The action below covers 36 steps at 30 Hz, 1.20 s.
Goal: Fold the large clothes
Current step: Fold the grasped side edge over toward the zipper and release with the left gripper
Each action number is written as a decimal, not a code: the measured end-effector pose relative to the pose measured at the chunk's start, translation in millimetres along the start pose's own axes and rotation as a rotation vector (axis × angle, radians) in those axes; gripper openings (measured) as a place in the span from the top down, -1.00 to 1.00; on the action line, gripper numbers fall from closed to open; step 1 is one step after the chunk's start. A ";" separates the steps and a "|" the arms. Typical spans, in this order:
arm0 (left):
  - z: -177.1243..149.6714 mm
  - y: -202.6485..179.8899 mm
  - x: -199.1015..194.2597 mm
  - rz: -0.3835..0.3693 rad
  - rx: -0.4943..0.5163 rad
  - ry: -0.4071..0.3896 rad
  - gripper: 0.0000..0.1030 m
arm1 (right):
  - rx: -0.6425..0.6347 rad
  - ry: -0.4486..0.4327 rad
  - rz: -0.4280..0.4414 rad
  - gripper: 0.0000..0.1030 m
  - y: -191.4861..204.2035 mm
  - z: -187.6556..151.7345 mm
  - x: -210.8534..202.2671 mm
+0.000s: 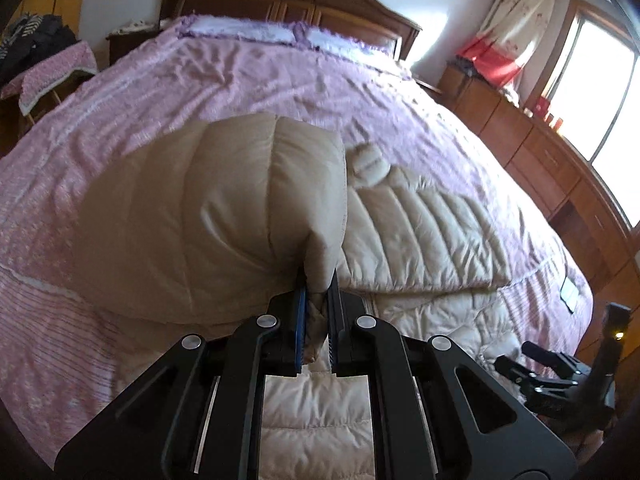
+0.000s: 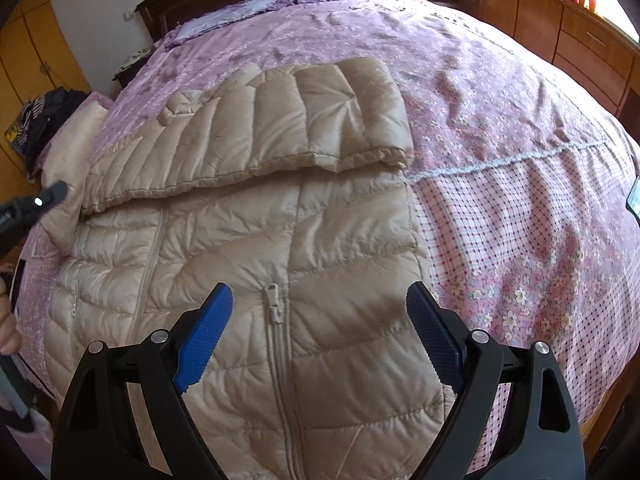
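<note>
The jacket (image 2: 248, 248) hem runs off the bottom edge (zipper (image 2: 276, 308) too).

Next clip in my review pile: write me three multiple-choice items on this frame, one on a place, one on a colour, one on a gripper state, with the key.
1. Where does the beige down jacket lie?
A. on the bed
B. on the floor
C. on a chair

2. What colour are the right gripper pads?
A. red
B. blue
C. white

3. What is the left gripper doing?
A. hanging open
B. shut on nothing
C. pinching jacket fabric

Key: 1 A, the jacket is spread on the pink floral bedspread. 2 B, both pads show blue. 3 C, beige fabric is clamped between its closed fingers, while the right gripper stands open above the zipper.
</note>
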<state>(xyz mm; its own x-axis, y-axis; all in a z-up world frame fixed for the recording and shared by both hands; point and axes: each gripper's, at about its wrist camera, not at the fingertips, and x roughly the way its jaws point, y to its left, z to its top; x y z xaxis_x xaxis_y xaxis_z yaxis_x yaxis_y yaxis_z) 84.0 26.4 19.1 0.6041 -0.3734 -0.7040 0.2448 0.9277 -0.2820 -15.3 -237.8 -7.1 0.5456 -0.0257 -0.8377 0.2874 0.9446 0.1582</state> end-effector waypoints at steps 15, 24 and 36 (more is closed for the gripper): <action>-21.3 -6.6 22.0 -0.023 0.001 0.133 -0.08 | 0.003 0.011 0.001 -0.67 -3.8 -4.0 5.0; -30.3 8.3 -14.7 0.072 0.010 0.135 -0.39 | -0.022 0.009 0.042 -0.67 13.3 -0.4 1.2; -37.6 68.0 -36.7 0.216 -0.052 0.140 -0.39 | -0.119 0.032 0.194 -0.67 95.2 19.3 -2.0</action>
<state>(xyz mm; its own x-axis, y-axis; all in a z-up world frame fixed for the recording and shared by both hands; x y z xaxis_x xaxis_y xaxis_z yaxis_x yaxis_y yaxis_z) 49.9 103.2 1.2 0.5267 -0.1662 -0.8337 0.0804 0.9860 -0.1458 26.2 -154.1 19.8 0.5559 0.1690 -0.8139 0.0838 0.9627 0.2572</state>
